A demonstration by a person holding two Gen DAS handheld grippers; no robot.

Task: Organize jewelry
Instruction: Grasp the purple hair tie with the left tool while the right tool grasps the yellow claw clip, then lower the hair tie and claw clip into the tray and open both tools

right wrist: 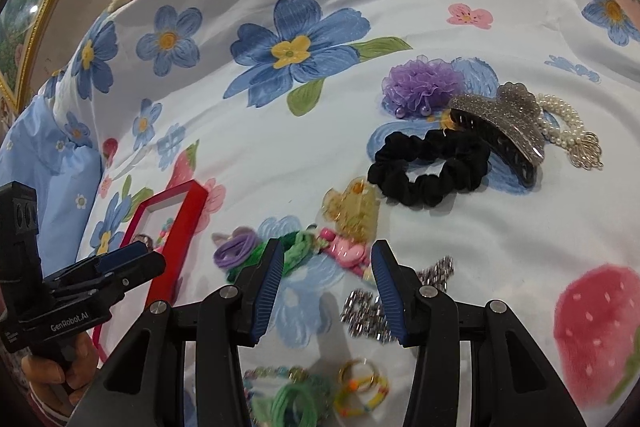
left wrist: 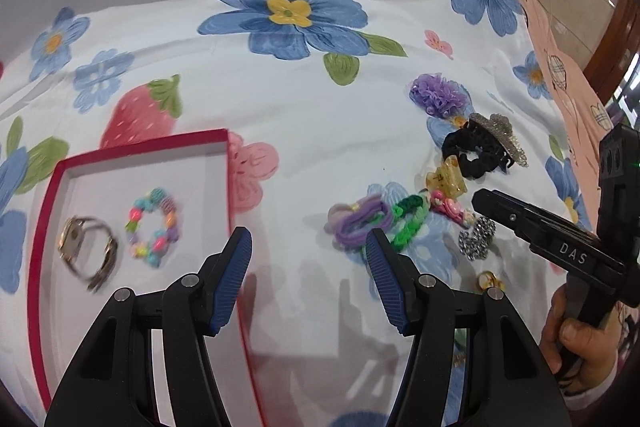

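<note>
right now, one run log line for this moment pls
box: watch, bead bracelet inside | left tongs: open, empty | right tongs: open, empty, over pink clip

— How many pieces sit in the red box (left wrist: 224, 163), left of the left jaws?
— Two: one watch (left wrist: 86, 253) and one beaded bracelet (left wrist: 154, 227).
— And beyond the right jaws?
— One black scrunchie (right wrist: 430, 167), one purple flower clip (right wrist: 420, 83), one glitter claw clip (right wrist: 508, 123), one amber claw clip (right wrist: 354, 213), one pearl bracelet (right wrist: 560, 123).
— Rhinestone pieces?
— I can't count them; they blur.
</note>
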